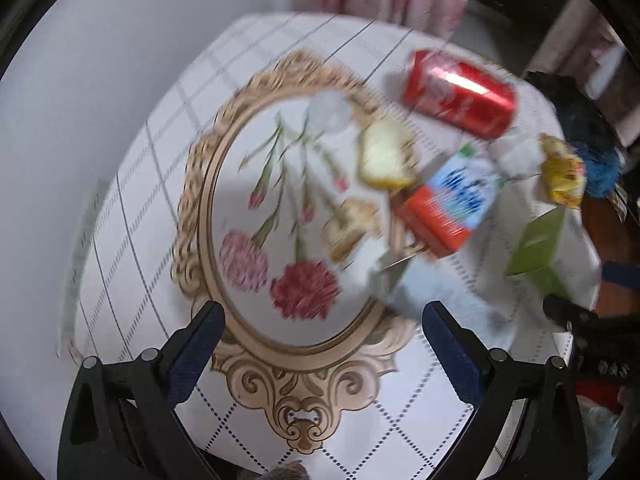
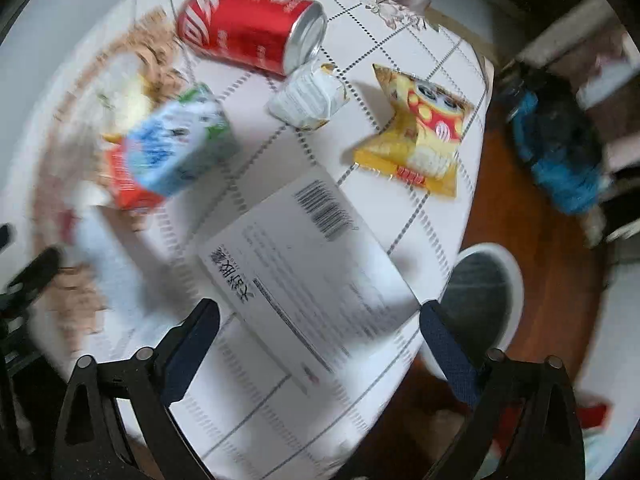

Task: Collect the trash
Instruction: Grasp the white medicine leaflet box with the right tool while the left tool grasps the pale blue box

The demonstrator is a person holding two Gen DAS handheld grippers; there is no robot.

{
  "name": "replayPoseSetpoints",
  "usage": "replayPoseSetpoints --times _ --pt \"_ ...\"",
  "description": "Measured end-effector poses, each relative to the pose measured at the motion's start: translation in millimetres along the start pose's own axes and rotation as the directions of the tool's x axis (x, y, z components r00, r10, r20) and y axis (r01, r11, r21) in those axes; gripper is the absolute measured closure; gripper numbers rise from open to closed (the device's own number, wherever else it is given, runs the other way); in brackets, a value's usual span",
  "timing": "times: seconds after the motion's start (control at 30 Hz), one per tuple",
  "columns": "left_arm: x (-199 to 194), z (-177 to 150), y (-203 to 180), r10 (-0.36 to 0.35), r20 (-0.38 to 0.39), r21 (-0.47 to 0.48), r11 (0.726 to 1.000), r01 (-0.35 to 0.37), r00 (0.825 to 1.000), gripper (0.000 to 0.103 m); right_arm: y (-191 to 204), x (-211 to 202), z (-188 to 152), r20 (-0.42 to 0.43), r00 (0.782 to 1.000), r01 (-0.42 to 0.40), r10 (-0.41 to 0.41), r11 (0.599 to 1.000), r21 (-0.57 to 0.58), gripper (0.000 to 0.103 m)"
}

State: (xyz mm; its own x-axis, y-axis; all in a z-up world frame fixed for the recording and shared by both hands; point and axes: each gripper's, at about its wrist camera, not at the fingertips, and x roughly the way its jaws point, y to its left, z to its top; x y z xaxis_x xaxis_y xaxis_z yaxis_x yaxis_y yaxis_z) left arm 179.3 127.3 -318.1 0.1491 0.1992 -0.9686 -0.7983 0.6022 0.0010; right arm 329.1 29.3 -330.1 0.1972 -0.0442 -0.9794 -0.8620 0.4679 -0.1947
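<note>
Trash is scattered over a round table (image 2: 404, 92) covered by a checked white cloth with a gilt floral medallion (image 1: 280, 216). A red soda can (image 2: 248, 34) is laid on its side near the far edge, with a crumpled white wrapper (image 2: 308, 100) just beside its open end. A yellow snack packet (image 2: 416, 132) is seen near the table's right rim, and a blue-and-red carton (image 2: 172, 152) is tipped over next to a yellowish scrap (image 1: 386, 158). A white printed box (image 2: 304, 268) is framed between the parted fingers of the right gripper (image 2: 320, 320). The left gripper (image 1: 322, 322) is likewise held wide apart above the medallion, nothing clamped. A white bin (image 2: 488, 292) is seen on the floor beside the table.
</note>
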Motion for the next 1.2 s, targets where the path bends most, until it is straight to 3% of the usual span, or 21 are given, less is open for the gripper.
replayPoseSetpoints --times 0.07,0.27,0.47,0.5,0.53,0.57,0.63,0.73,0.83,0.9,1.03,1.2 --pt "4.6 -0.2 1.6 -0.022 -0.027 -0.026 0.999 0.021 0.999 0.002 -0.6 5.8 5.9 -0.006 1.0 0.019 -0.019 1.0 -0.002 0.0" --pt "15.2 4.5 -16.2 -0.11 -0.066 -0.057 0.993 0.106 0.992 0.002 -23.8 4.0 7.7 0.0 0.996 -0.088 0.088 0.993 0.075 0.001" --pt "35.8 14.6 -35.9 -0.209 -0.135 -0.184 0.966 0.183 0.969 0.003 -51.3 23.8 -5.2 -0.029 0.991 -0.128 0.134 0.98 0.15 0.001" --pt "39.1 16.3 -37.4 -0.216 -0.139 -0.195 0.963 0.187 0.967 0.008 -53.7 24.9 -6.6 -0.024 0.989 -0.14 0.146 0.977 0.162 0.001" --pt "41.5 17.4 -39.3 -0.215 -0.14 -0.2 0.962 0.185 0.966 0.029 -55.7 24.7 -7.7 -0.021 0.988 -0.149 0.155 0.974 0.17 0.001" --pt "42.6 17.0 -40.5 -0.205 -0.142 -0.196 0.965 0.175 0.968 0.04 -57.4 23.3 -8.1 -0.015 0.988 -0.152 0.157 0.974 0.17 0.001" --pt "40.8 14.7 -40.0 -0.202 -0.134 -0.181 0.968 0.177 0.97 0.048 -56.9 19.6 -8.4 -0.001 0.988 -0.153 0.155 0.976 0.153 0.001" --pt "36.0 14.5 -36.5 -0.167 -0.118 -0.069 0.985 0.16 0.979 0.058 -48.0 13.4 -5.7 0.016 0.992 -0.128 0.128 0.988 0.09 0.001" --pt "32.2 16.1 -23.5 -0.11 -0.099 0.067 0.991 0.117 0.989 0.058 -28.0 10.5 0.3 0.026 0.998 -0.064 0.065 0.998 -0.009 0.001" --pt "35.2 17.9 -15.1 -0.124 -0.117 0.09 0.987 0.134 0.985 0.058 -14.1 10.9 7.7 0.023 0.999 -0.042 0.043 0.998 -0.042 0.001" --pt "41.8 18.7 -3.8 -0.149 -0.138 0.072 0.984 0.16 0.979 0.054 -6.3 21.5 23.6 0.006 0.998 -0.059 0.059 0.998 -0.029 0.001" --pt "43.3 15.2 -0.8 -0.118 -0.111 0.055 0.991 0.125 0.987 0.058 -3.8 25.3 27.7 0.0 0.999 -0.035 0.035 0.999 -0.005 0.004"
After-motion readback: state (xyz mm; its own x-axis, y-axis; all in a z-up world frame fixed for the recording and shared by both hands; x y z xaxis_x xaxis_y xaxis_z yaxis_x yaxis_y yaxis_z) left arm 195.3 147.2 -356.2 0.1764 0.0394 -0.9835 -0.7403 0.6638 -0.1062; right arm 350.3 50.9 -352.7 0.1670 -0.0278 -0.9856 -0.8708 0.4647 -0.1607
